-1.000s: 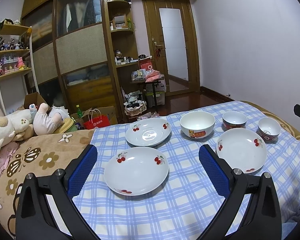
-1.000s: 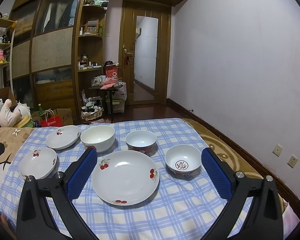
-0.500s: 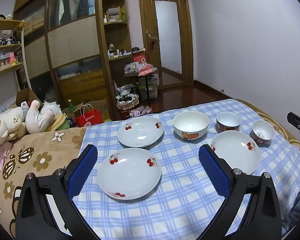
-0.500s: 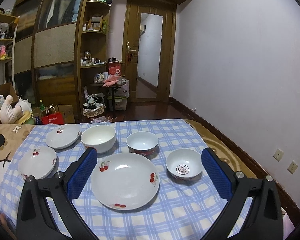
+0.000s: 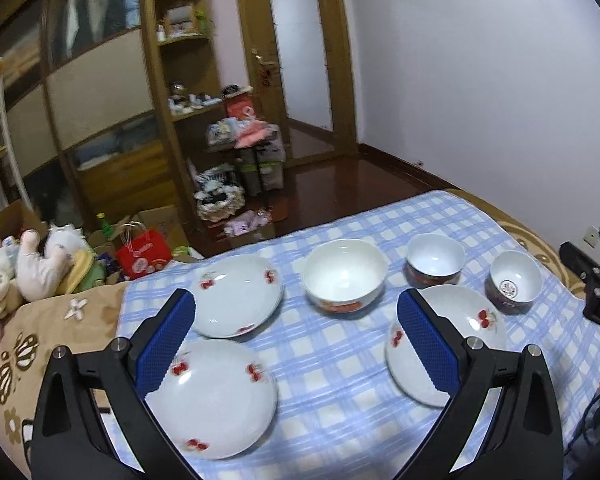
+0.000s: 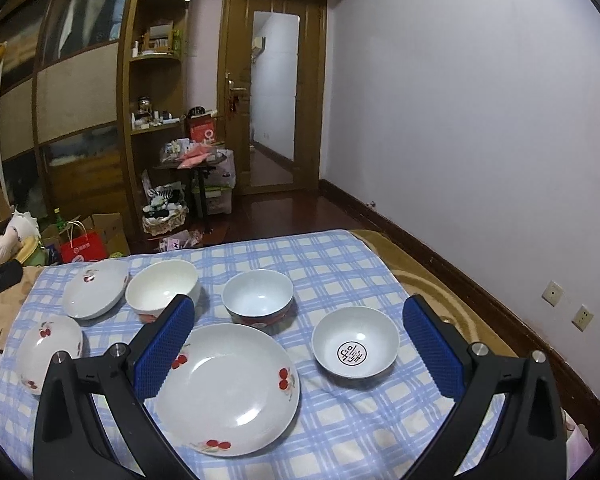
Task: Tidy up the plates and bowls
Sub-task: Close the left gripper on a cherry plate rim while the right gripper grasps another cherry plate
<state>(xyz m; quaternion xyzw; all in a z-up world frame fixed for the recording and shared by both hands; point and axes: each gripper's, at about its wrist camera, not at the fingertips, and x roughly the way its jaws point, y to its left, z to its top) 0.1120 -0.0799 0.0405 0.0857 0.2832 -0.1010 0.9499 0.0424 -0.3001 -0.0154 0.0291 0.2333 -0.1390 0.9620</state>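
**Both grippers empty above dishes**

Left wrist: left gripper jaws apart, empty; white cherry-print ceramic plate at 7 o'clock on blue checked cloth.

Right wrist: right gripper jaws apart, empty; large white cherry-print plate at 6 o'clock, small white stamped bowl at 3.

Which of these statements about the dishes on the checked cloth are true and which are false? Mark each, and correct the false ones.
1. Three plates with cherry prints lie on the checked cloth. True: the near plate, the left plate and the far plate.
2. The plates are stacked. False: each lies apart.
3. The small bowl has a round mark inside. True.
4. The right gripper holds a bowl. False: its jaws are open and hold nothing.
5. The big white bowl stands between the far plate and the dark-sided bowl. True.
6. The left gripper is shut. False: it is open.
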